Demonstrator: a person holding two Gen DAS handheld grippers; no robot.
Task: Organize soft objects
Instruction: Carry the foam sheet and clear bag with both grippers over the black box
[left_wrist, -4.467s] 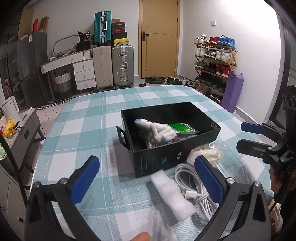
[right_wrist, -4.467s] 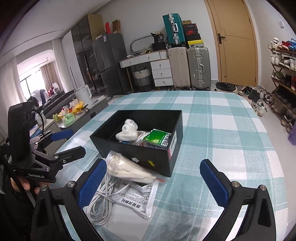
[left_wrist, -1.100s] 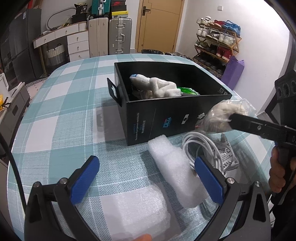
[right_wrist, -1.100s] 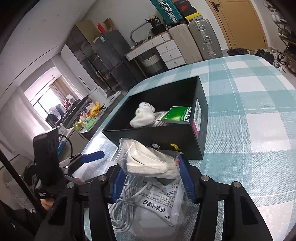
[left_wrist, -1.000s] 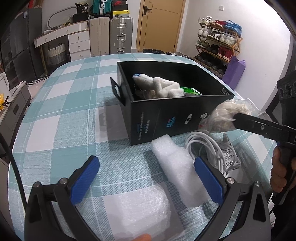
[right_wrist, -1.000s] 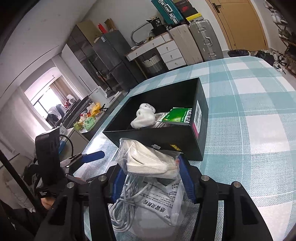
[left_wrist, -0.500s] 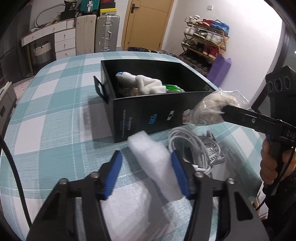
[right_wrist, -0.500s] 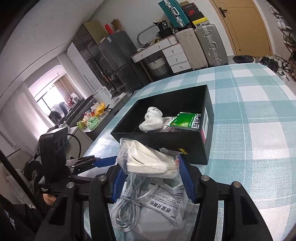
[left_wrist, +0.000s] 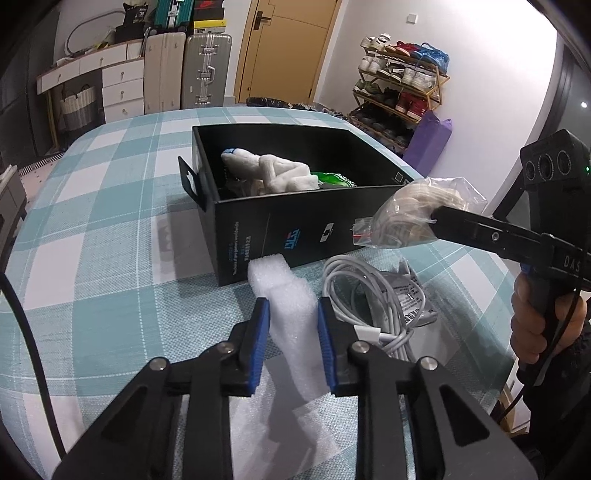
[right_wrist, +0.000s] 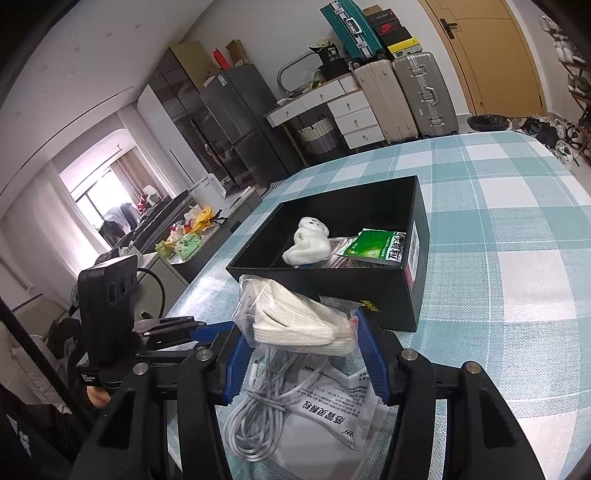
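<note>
Fingers (left_wrist: 258, 332) of the left gripper (left_wrist: 290, 345), padded in blue, are clenching a strip of white foam wrap (left_wrist: 291, 317), bubbly and soft, lying on the bench (left_wrist: 92, 258) with its far end touching the black box (left_wrist: 280, 229). Just right of it, a coiled white cable (left_wrist: 369, 295) is resting on a printed plastic pouch (right_wrist: 332, 417).

The right gripper (right_wrist: 301, 354) is grasping a crinkled clear bag of cream cloth straps (right_wrist: 295, 314) between its blue pads, holding it in the air just in front of the box's near wall. A hand (left_wrist: 543, 325) is wrapping the right gripper's handle, and both tools are pointing downward toward the bench.

Farther on, the rigid, rectangular cardboard box is sitting open on the teal and white checked cloth. Inside it, a knotted white plush toy (left_wrist: 269, 173) is lying beside a glossy green packet (right_wrist: 376, 247).
</note>
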